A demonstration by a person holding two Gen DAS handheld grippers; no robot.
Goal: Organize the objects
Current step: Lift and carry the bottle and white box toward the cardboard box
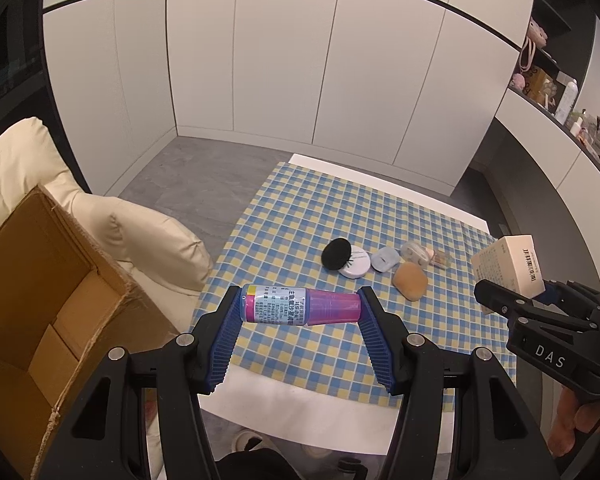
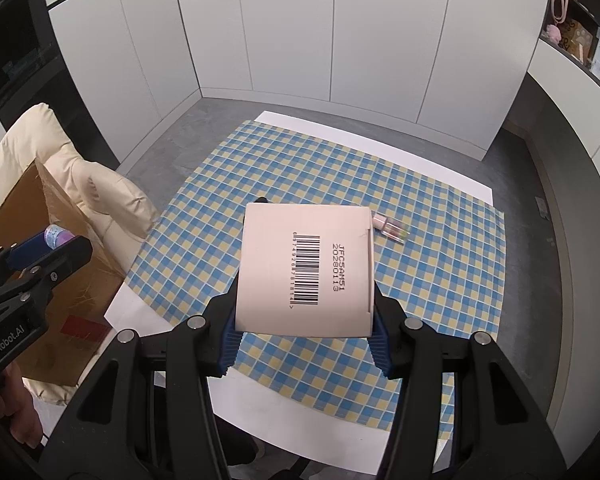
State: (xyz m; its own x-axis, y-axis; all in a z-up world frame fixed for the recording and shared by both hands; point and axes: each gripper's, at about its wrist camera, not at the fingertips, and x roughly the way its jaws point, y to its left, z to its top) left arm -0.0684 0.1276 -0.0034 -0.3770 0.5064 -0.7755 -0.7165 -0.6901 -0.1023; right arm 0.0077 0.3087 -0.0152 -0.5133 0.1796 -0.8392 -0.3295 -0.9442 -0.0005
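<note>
Checked cloth (image 1: 300, 216) (white table (image 2: 300, 412)), grey floor (image 1: 188, 176)

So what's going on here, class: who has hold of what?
A person is tidying with two handheld grippers. The left gripper clamps a pink bottle end to end above the checked tablecloth; the right gripper grips a white barcoded box. An open cardboard box waits at the left; small items remain on the cloth.

Right gripper (image 2: 305, 322) clamps a white box (image 2: 306, 268), barcode face up, above the checkered tablecloth (image 2: 440, 280). Small clear bottle (image 2: 390, 227) lies on the cloth near the table's far right edge. Left gripper (image 2: 46, 250) holds a purple bottle (image 2: 58, 237) over the cardboard box (image 2: 40, 208) off the table's left edge.
</note>
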